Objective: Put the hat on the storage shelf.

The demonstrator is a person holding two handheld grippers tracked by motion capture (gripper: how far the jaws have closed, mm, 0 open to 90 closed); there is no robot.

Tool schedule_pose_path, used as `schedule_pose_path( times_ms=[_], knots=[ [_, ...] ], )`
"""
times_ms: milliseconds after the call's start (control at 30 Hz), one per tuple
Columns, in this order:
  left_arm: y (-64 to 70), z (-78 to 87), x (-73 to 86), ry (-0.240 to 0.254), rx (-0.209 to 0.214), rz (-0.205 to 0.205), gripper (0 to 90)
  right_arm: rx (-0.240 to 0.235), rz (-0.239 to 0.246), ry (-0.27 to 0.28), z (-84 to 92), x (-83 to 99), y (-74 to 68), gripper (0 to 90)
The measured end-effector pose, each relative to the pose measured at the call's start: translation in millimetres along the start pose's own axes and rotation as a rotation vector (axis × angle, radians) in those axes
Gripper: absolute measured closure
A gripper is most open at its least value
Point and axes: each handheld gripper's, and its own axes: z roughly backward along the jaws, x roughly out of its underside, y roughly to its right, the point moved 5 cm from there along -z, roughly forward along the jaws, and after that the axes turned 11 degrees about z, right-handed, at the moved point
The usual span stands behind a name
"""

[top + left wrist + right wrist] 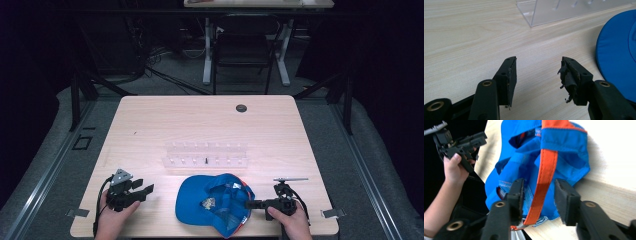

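The blue cap (215, 204) lies upside down at the near edge of the desk (150, 125), between the two hands, its hollow facing up with a small pale label inside. The right tongs (537, 195) stand spread apart around the cap's orange strap (546, 167) without pinching it, from what the right gripper view shows. If they close off-centre they may catch only loose cloth, and the soft cap could slide or fold instead of lifting; being so near the desk edge, it might also be dragged off. The left tongs (537, 75) hang released over bare wood just beside the cap's brim, holding nothing. Behind the cap stands a clear plastic rack (206, 155) with rows of small pegs; one dark little piece sits in it, too small to identify.
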Motion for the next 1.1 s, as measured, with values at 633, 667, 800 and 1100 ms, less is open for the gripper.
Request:
schedule_pose_path(
  times_ms=[633, 667, 800, 1100],
  knots=[
    [0.7, -0.5, 0.6, -0.008, -0.002, -0.004, 47.5, -0.064, -0.023, 0.038, 6.8, -3.9, -3.6, 74.6],
    [0.7, -0.5, 0.7, -0.008, -0.002, -0.004, 47.6, -0.062, -0.025, 0.04, 7.3, -4.2, -3.2, 75.2],
    [0.6, -0.7, 0.7, -0.008, -0.002, -0.004, 47.5, -0.053, -0.036, 0.044, 10.5, -4.8, -0.4, 76.5],
    [1.4, -1.5, 1.1, -0.01, 0.001, -0.005, 47.5, -0.062, -0.061, 0.056, 15.5, -8.1, -2.3, 77.5]
  ],
)
